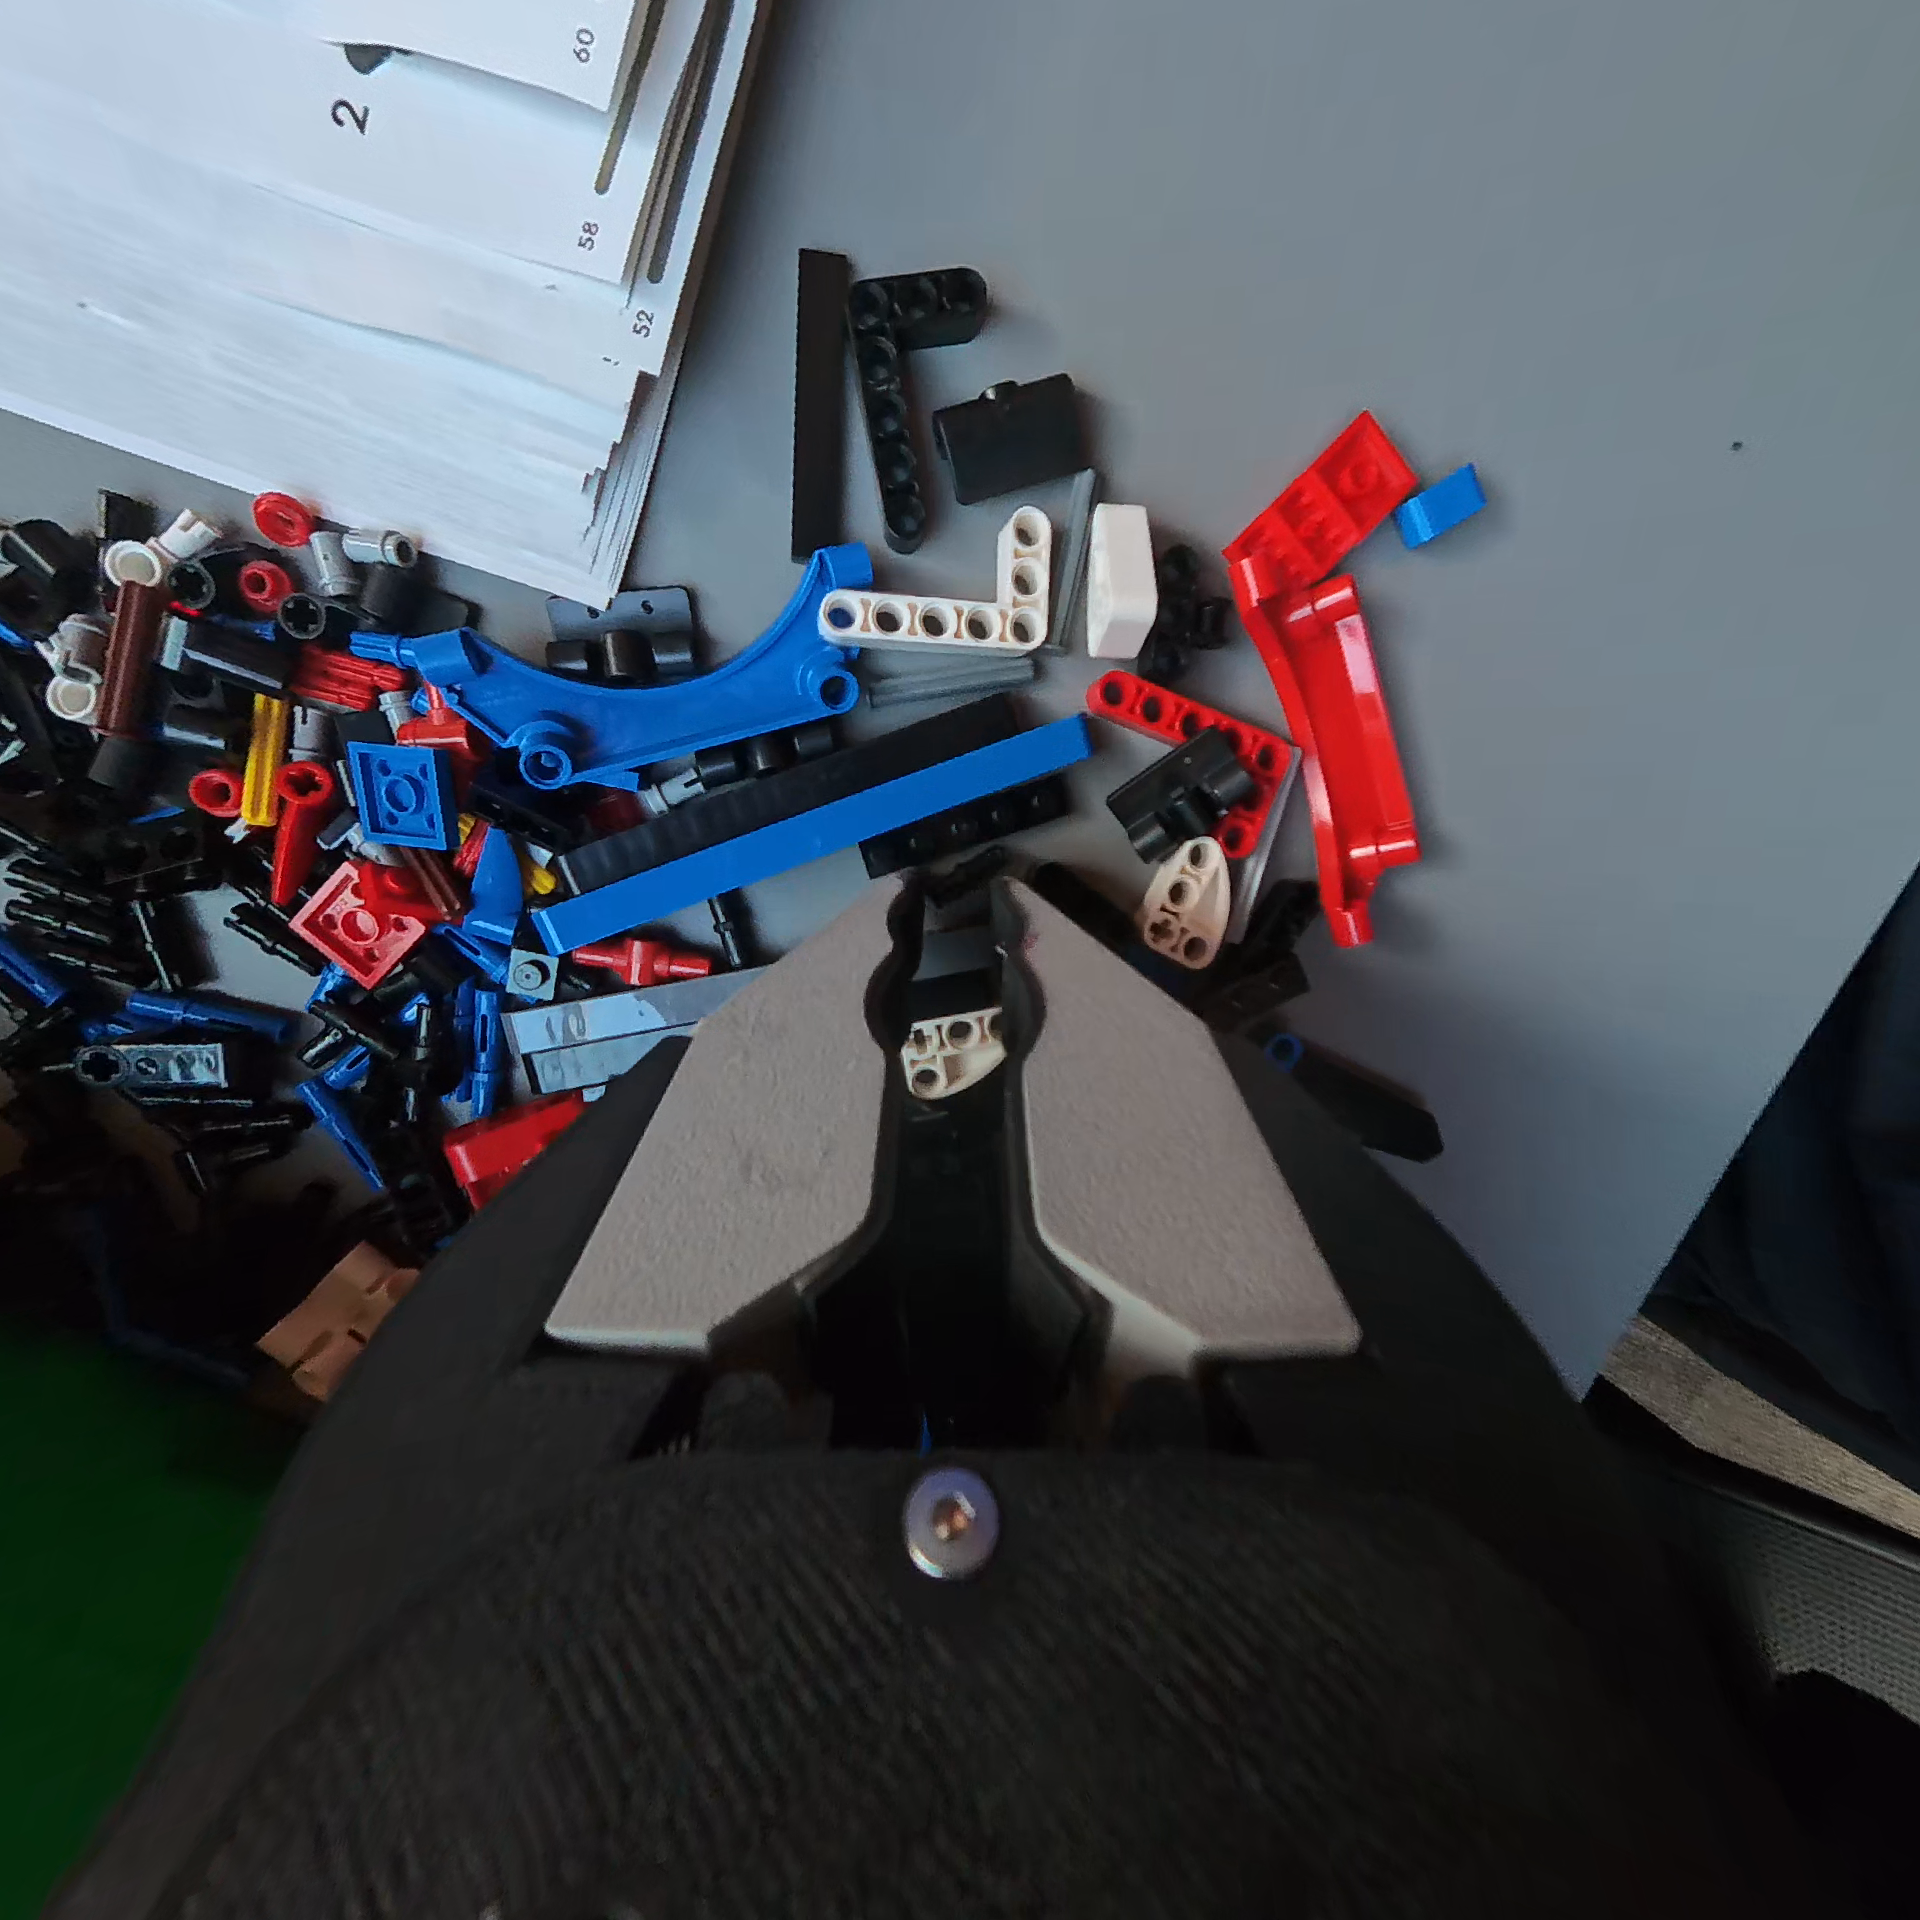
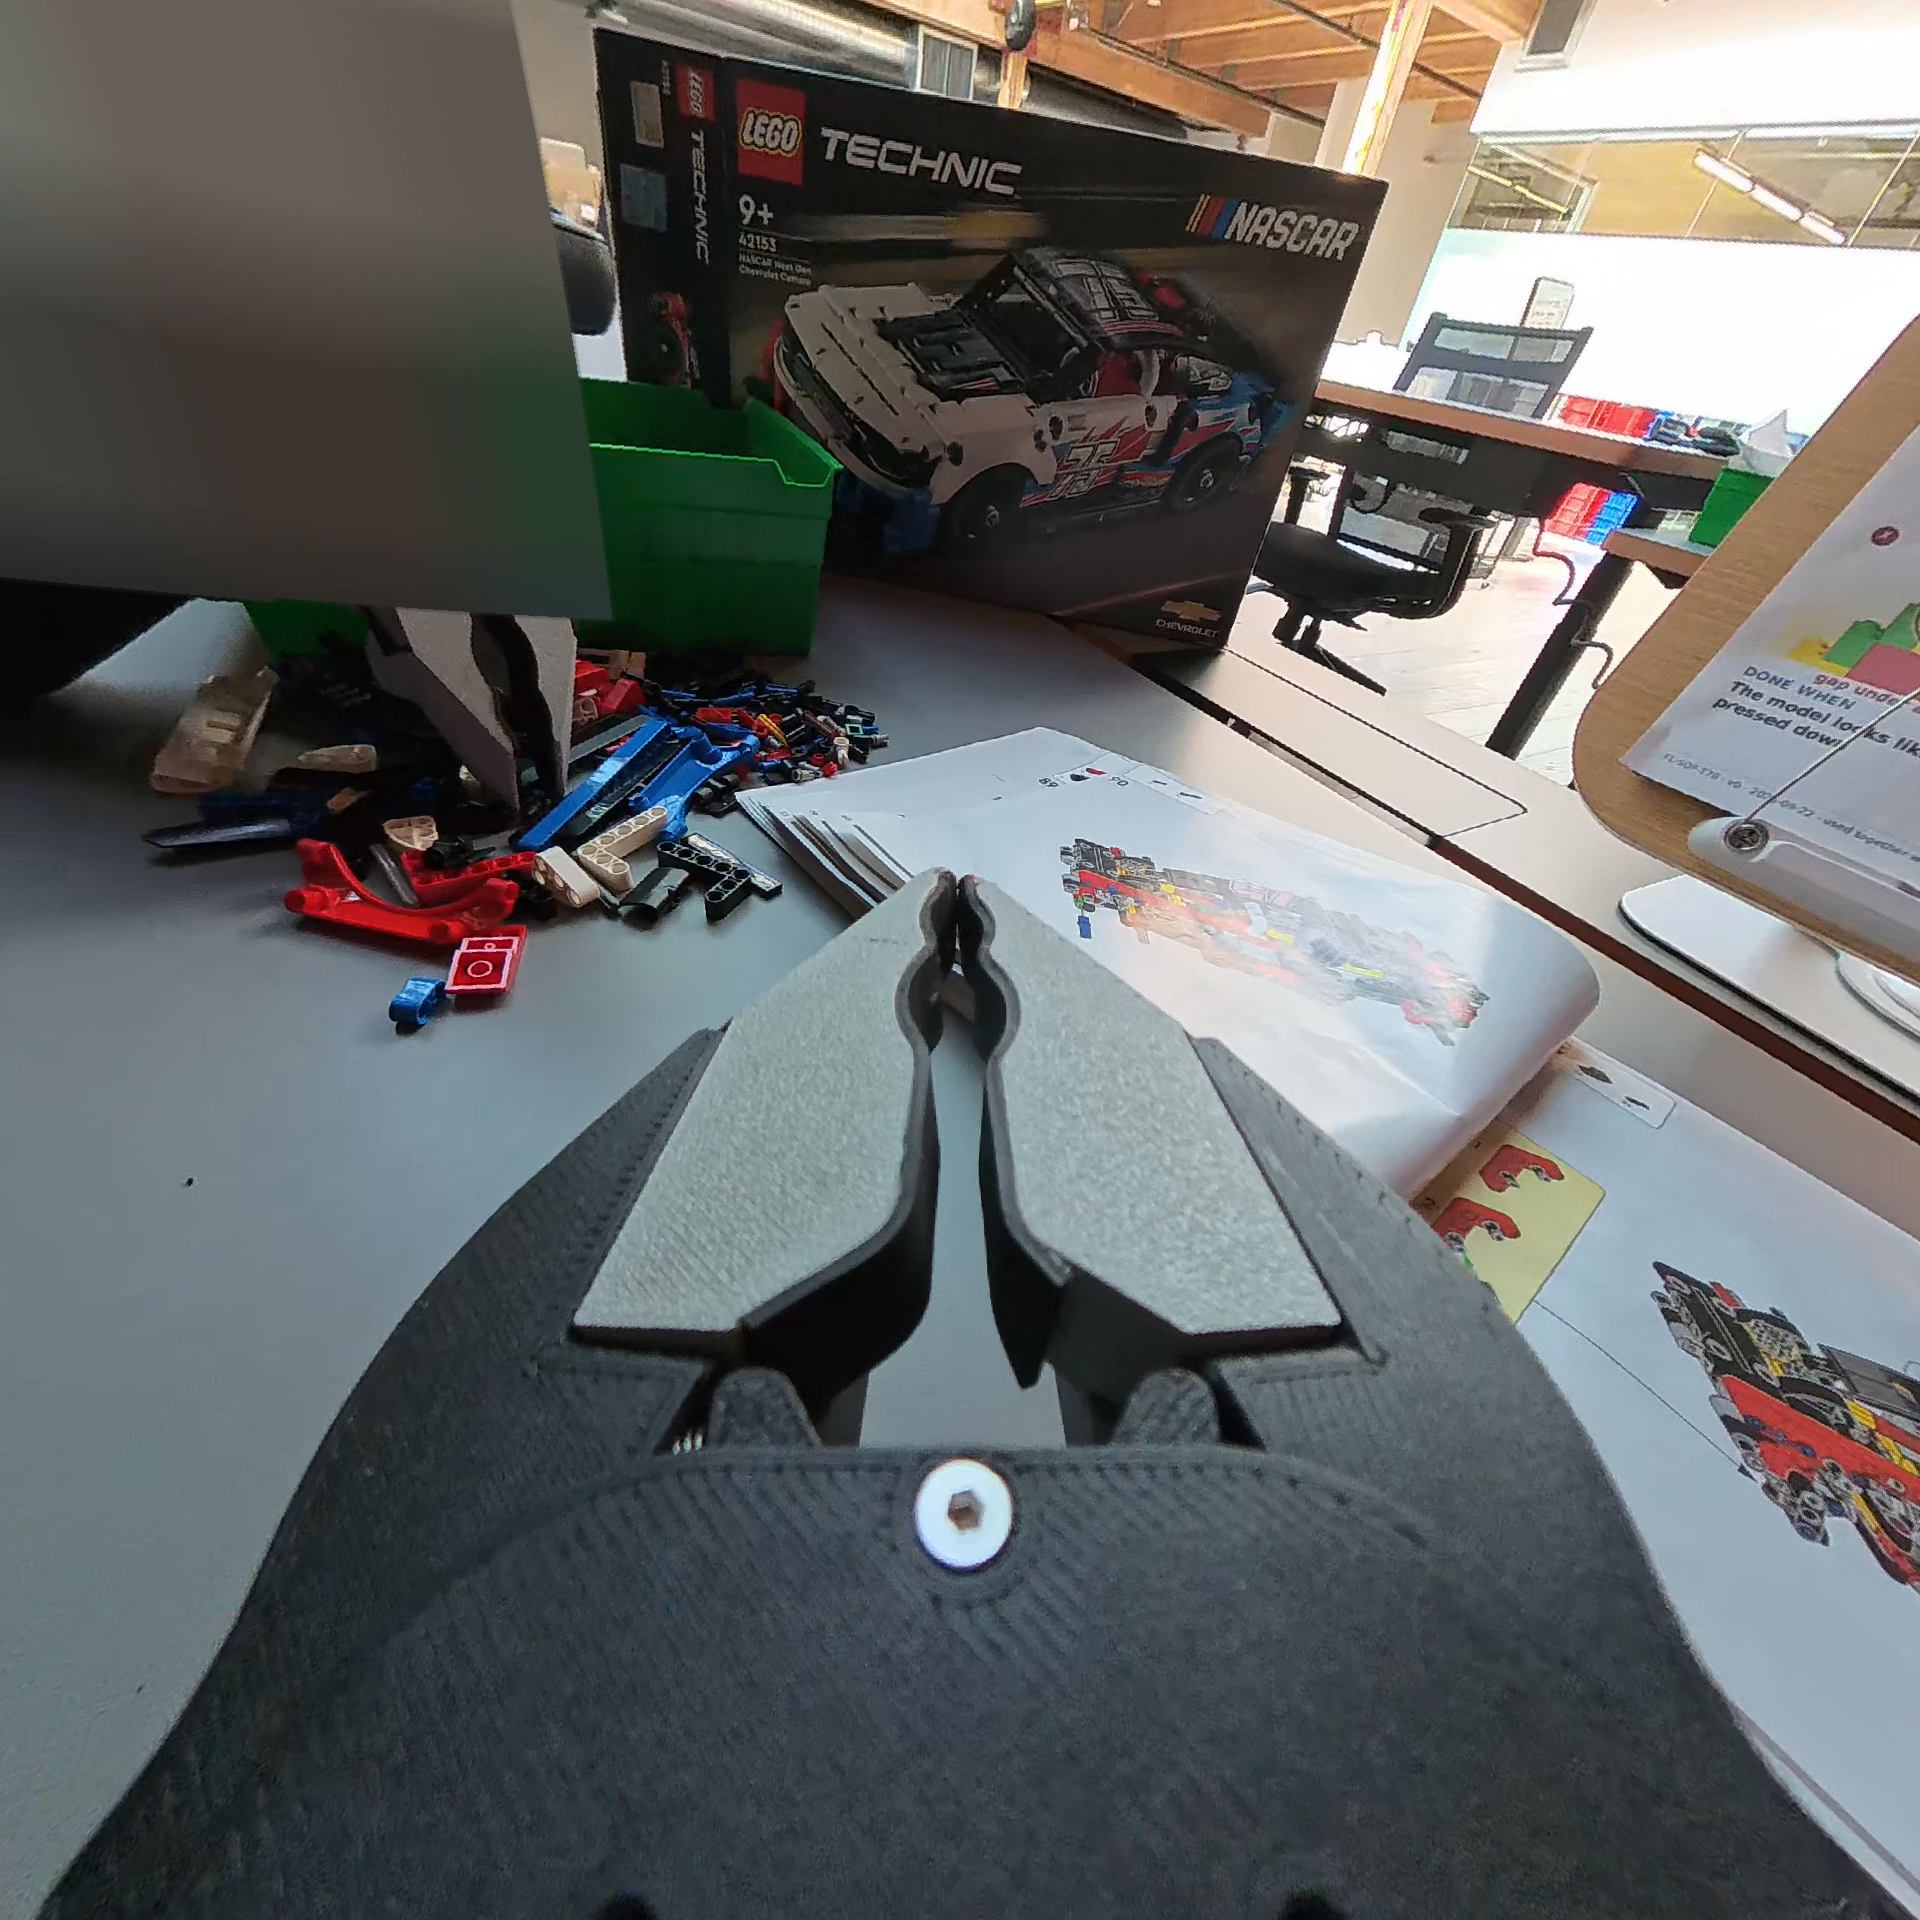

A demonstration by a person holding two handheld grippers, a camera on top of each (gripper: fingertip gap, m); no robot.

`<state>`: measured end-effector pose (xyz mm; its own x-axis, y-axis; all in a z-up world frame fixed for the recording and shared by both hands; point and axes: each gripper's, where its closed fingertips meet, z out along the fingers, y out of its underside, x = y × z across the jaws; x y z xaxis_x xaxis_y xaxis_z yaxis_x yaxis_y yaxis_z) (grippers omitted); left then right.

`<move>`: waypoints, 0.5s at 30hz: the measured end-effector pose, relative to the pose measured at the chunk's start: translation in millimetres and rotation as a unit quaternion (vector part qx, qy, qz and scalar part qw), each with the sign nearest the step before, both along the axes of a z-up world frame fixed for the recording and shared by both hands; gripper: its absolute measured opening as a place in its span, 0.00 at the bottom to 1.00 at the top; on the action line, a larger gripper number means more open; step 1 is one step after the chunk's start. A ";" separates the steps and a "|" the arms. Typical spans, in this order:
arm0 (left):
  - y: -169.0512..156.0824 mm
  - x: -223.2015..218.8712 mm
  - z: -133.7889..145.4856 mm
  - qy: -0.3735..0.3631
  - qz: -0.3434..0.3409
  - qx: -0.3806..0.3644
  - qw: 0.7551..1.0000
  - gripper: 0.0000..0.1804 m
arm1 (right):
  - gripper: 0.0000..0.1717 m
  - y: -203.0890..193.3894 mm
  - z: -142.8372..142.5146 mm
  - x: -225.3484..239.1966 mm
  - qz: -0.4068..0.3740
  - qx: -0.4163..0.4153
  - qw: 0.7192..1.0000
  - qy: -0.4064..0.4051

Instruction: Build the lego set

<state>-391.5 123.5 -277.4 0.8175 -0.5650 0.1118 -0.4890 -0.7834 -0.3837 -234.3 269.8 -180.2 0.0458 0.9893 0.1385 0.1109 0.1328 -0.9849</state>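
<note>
My left gripper (image 1: 951,899) points down into a pile of small building pieces on the grey table (image 1: 1455,208). Its jaws stand narrowly apart with a small black piece (image 1: 961,871) between the fingertips; I cannot make out whether the pads press on it. A white triangular piece (image 1: 951,1049) lies on the table under the fingers. A long blue beam (image 1: 821,826) and a black holed beam (image 1: 966,826) lie just ahead. The left gripper also shows in the right wrist view (image 2: 509,769), tips in the pile. My right gripper (image 2: 958,883) is shut, tips touching, above the table by an open booklet (image 2: 1195,883).
A red curved panel (image 1: 1340,727) and a white L-beam (image 1: 966,613) lie at the pile's right edge. A green bin (image 2: 707,520) and a large toy-car box (image 2: 987,343) stand behind the pile. A wooden stand with a sheet (image 2: 1766,675) stands at the right. The table edge (image 1: 1766,1091) runs at the right.
</note>
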 end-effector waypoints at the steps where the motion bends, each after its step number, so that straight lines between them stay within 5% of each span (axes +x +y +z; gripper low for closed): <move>1: 0.0 0.3 0.1 -0.003 -0.001 0.001 1.000 0.06 | 0.00 0.2 -0.7 -0.3 0.001 -0.002 1.000 -0.001; 15: 2.8 3.0 0.2 -0.027 -0.008 0.009 1.000 0.04 | 0.00 3.9 -7.8 -3.4 0.001 -0.005 1.000 -0.015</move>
